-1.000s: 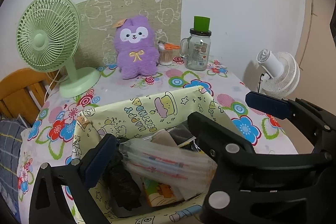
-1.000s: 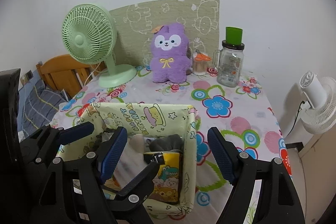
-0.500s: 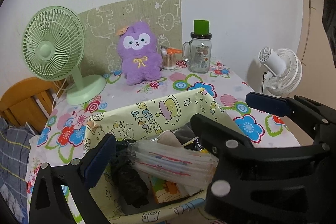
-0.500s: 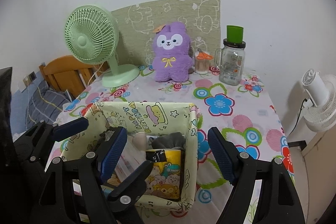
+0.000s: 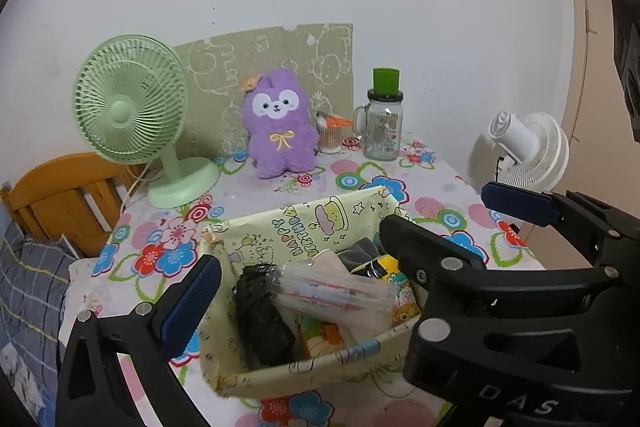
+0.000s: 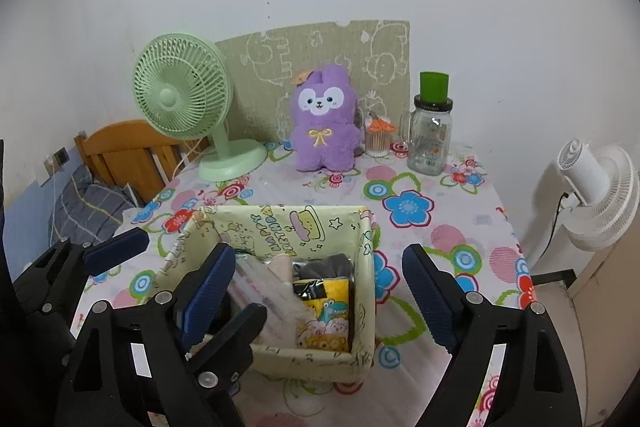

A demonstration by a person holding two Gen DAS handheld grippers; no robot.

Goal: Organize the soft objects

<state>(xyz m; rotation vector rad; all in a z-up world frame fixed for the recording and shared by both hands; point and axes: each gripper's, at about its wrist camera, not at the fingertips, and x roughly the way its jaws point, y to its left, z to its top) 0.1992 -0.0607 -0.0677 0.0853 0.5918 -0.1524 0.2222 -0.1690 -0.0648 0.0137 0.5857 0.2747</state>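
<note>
A pale yellow fabric basket (image 5: 304, 223) (image 6: 296, 223) with cartoon prints stands on the flowered tablecloth. It holds a clear packet (image 5: 332, 291), a black bundle (image 5: 260, 319), a grey cloth (image 6: 328, 263) and a yellow cartoon pack (image 6: 324, 311). My left gripper (image 5: 316, 291) hovers open over the basket's left side and touches nothing. Its right finger is hidden behind the right gripper. My right gripper (image 6: 316, 275) hangs over the basket's near right part. Its jaws are opening and grip nothing. A purple plush (image 5: 280, 131) (image 6: 324, 123) sits upright at the back of the table.
Back left stands a green desk fan (image 5: 128, 103), with a drawn-on cardboard sheet (image 6: 320, 55) against the wall. A glass jar with a green lid (image 5: 382, 123) and a cotton swab jar (image 5: 330, 139) stand beside the plush. A white fan (image 6: 592, 187) is off the table's right edge, a wooden chair (image 5: 60, 195) off its left.
Both grippers have drawn back and risen away from the basket, which now looks smaller. The clear packet stays in the basket. The right jaws stand slightly wider.
</note>
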